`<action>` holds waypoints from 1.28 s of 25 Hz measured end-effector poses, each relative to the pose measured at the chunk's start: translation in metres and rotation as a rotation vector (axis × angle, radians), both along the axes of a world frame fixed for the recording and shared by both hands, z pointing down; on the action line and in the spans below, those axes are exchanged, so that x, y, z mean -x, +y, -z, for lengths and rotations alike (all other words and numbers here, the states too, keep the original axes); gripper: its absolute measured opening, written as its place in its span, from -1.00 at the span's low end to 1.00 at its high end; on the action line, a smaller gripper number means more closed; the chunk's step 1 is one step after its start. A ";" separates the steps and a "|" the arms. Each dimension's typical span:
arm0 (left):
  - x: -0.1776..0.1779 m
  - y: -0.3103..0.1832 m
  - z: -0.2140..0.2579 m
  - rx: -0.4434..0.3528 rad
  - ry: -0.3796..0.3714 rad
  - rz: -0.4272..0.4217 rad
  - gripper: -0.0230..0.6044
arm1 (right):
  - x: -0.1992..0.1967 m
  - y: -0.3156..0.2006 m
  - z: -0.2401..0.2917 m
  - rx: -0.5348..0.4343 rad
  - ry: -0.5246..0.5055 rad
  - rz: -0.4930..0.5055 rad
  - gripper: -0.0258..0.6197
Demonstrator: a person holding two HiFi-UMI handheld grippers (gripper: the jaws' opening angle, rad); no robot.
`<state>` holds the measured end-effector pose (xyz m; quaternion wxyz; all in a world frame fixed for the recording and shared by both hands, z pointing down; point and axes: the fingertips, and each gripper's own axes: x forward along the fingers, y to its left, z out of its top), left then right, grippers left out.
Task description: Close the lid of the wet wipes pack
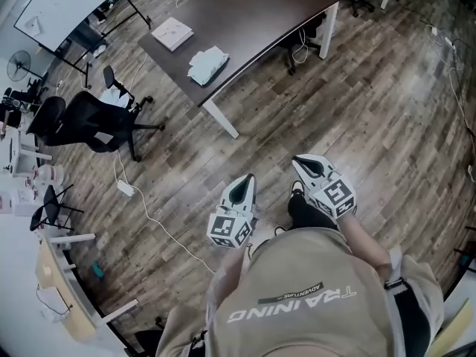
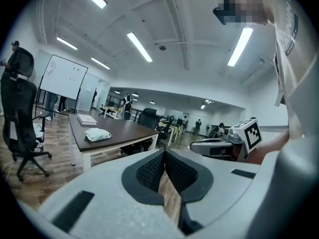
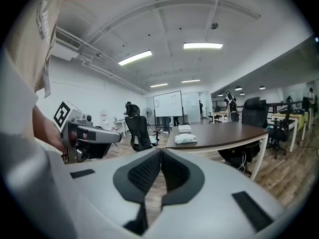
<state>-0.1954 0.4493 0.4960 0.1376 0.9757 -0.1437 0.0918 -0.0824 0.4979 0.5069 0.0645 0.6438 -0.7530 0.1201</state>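
The wet wipes pack [image 1: 208,65] is a white, crumpled-looking packet lying on a dark brown table [image 1: 253,13], far ahead of me. It also shows small in the left gripper view, pack [image 2: 97,134], and in the right gripper view, pack [image 3: 186,139]; its lid is too small to make out. My left gripper [image 1: 243,190] and right gripper [image 1: 307,166] hang side by side over the wood floor, close to my body and well short of the table. Both are shut, tips touching, with nothing held.
A white stack of paper or a book [image 1: 172,33] lies on the table beyond the pack. A black office chair [image 1: 89,121] stands to the left, with a whiteboard [image 1: 63,2] behind it. A white cable [image 1: 149,214] runs across the floor. Desks line the left wall.
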 end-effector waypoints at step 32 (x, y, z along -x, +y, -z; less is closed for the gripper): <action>-0.121 -0.176 -0.007 0.080 -0.041 0.154 -0.90 | -0.114 -0.183 -0.042 0.083 -0.080 0.192 -0.88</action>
